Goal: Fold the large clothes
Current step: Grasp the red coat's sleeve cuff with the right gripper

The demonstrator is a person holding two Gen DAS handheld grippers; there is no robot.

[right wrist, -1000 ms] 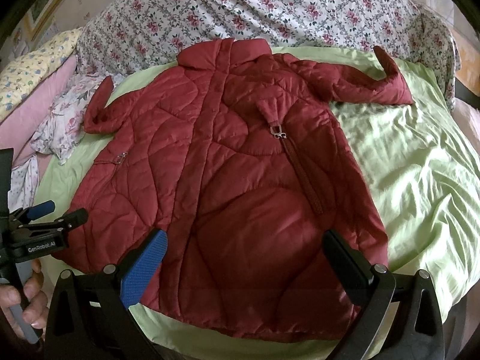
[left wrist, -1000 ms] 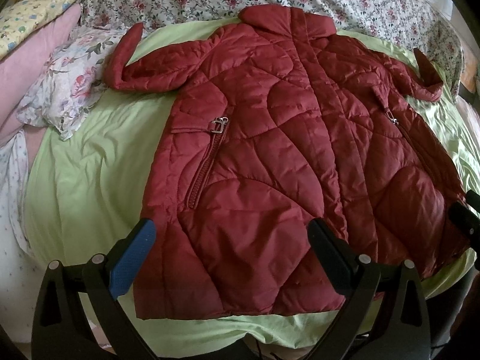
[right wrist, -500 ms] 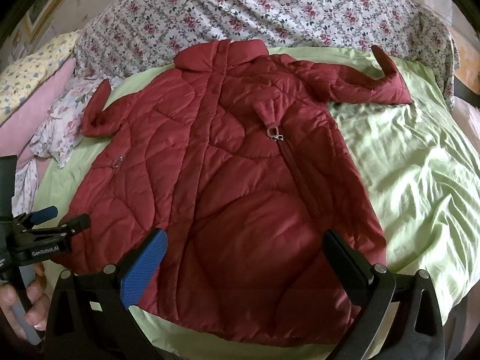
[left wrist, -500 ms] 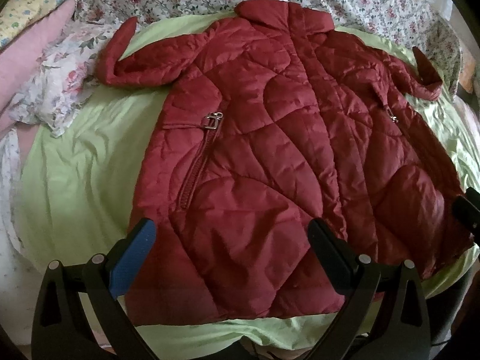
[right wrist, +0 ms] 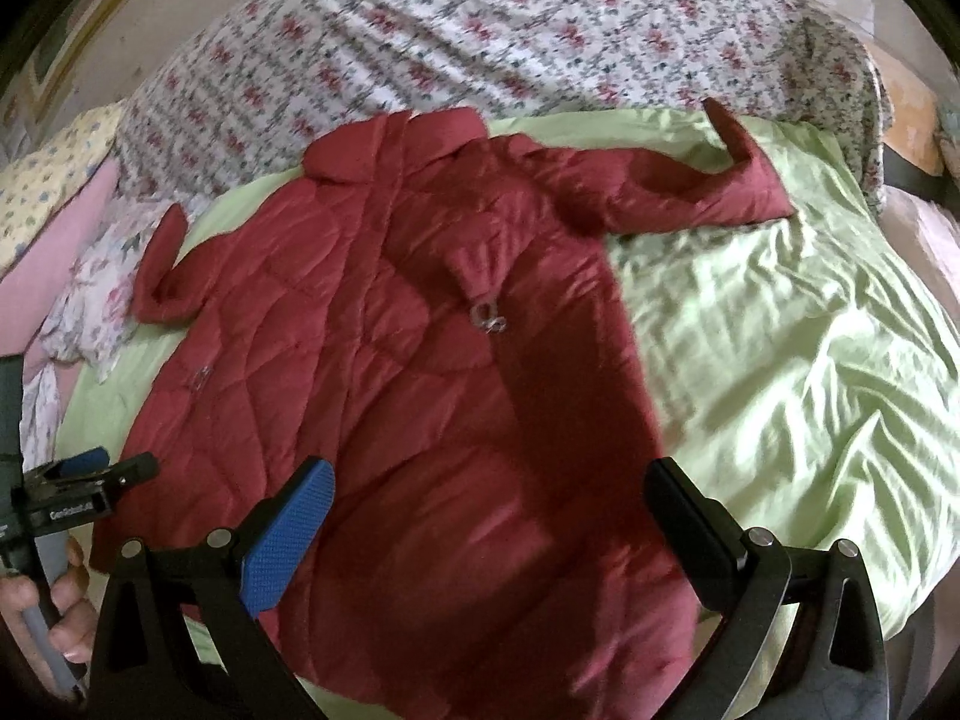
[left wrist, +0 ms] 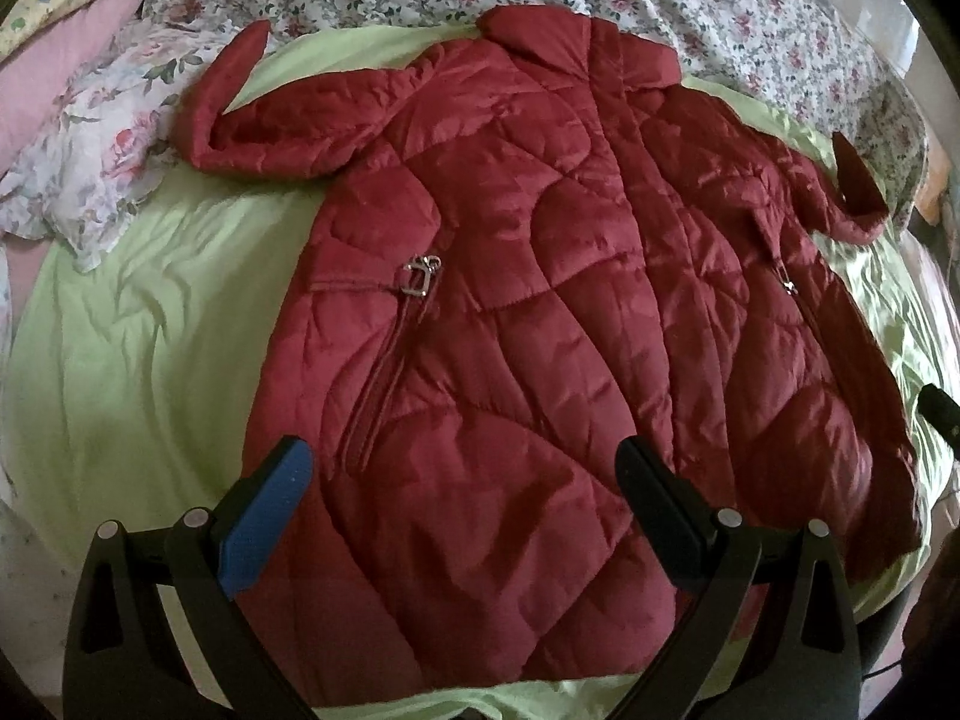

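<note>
A red quilted coat (left wrist: 540,300) lies spread flat, front up, on a green sheet (left wrist: 138,324), collar far, hem near, both sleeves out to the sides with cuffs bent up. It also shows in the right wrist view (right wrist: 390,408). My left gripper (left wrist: 462,486) is open and empty, hovering over the coat's lower left part near the hem. My right gripper (right wrist: 486,510) is open and empty over the lower right part of the coat. The left gripper also shows in the right wrist view (right wrist: 90,468) at the coat's left hem edge.
A floral blanket (right wrist: 480,42) covers the far bed. A crumpled floral cloth (left wrist: 102,150) and pink pillows (left wrist: 66,60) lie at the left beside the left sleeve. Green sheet (right wrist: 780,360) extends right of the coat. The bed's near edge is just below the hem.
Both grippers have moved slightly forward over the coat's hem; the right view has tilted so the coat sits lower and further left. Both stay open.
</note>
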